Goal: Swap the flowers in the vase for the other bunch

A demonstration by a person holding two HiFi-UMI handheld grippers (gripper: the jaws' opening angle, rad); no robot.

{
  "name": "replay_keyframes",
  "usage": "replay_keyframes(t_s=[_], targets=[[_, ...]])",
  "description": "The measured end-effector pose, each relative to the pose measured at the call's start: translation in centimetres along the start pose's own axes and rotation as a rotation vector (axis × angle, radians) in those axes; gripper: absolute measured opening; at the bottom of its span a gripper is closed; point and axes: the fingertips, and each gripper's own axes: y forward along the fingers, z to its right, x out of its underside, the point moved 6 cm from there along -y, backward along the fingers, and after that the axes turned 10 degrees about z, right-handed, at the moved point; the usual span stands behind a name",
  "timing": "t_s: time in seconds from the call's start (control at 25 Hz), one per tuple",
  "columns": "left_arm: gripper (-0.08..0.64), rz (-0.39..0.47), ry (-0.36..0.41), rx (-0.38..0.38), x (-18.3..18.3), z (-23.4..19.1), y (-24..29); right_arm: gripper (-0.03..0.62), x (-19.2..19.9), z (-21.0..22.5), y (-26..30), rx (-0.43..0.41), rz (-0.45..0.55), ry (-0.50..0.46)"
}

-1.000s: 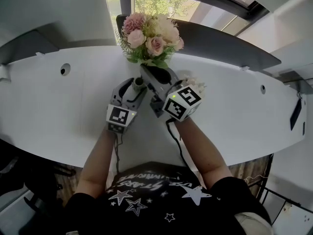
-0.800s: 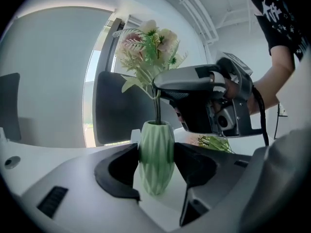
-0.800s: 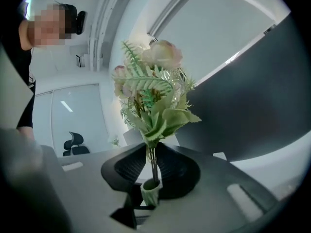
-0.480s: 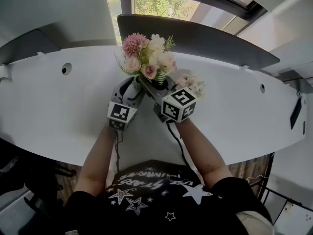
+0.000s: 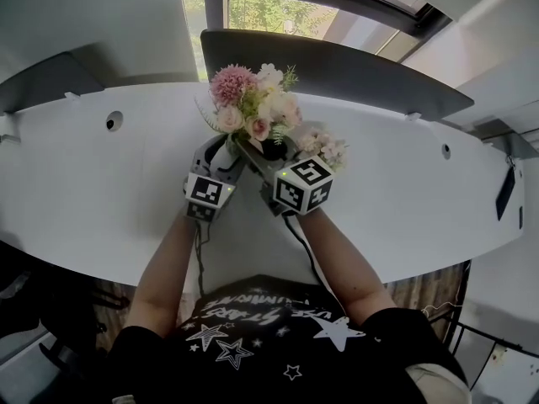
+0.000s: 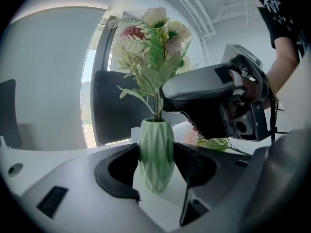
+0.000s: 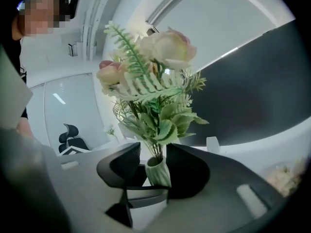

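L gripper clamping vase, bouquet inside

Counted on the surface: one green vase; two flower bunches, namely one standing bunch and one loose bunch. Two grippers logged, left gripper and right gripper, two fingers apiece, one marker cube apiece. Two round holes in the surface. One dark panel noted along the far edge

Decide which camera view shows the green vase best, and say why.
The left gripper view: the green vase stands whole, rim to base, gripped between the left tool's jaws. The right gripper view shows only its top, part-hidden. In the head view the flowers largely hide it.
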Motion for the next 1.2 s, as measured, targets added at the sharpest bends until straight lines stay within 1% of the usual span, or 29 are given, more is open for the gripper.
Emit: replay_keyframes(t_s=[0.28,0.48,0.6,0.72,0.88,1.04,1.2], targets=[[0.241,-0.004,0.032,0.010,0.1,0.0,-0.2,0.166,0.2,-0.6,-1.5,0.031,0.004,0.026],[0.242,-0.035,0.006,0.013,0.0,0.0,-0.7,0.170,0.2,-1.2,-2.9,0.072,0.017,0.030],[0.249,-0.036,0.011,-0.007,0.1,-0.1,-1.1,0.170,0.3,-1.5,-3.9,0.089,0.021,0.032],[0.271,-0.031,-0.007,-0.019,-0.1,0.2,-2.3,0.170,0.6,-1.8,-5.3,0.115,0.027,0.042],[0.272,0.022,-0.013,-0.022,-1.1,0.6,-4.3,0.172,0.4,-2.5,-6.8,0.150,0.037,0.011],[0.272,0.084,-0.064,-0.020,-2.4,1.4,-6.7,0.168,-0.2,-3.6,-8.6,0.189,0.069,-0.029],[0.270,0.145,-0.074,-0.014,-4.0,2.3,-9.3,0.108,-0.7,-4.9,-10.2,0.229,0.128,-0.033]])
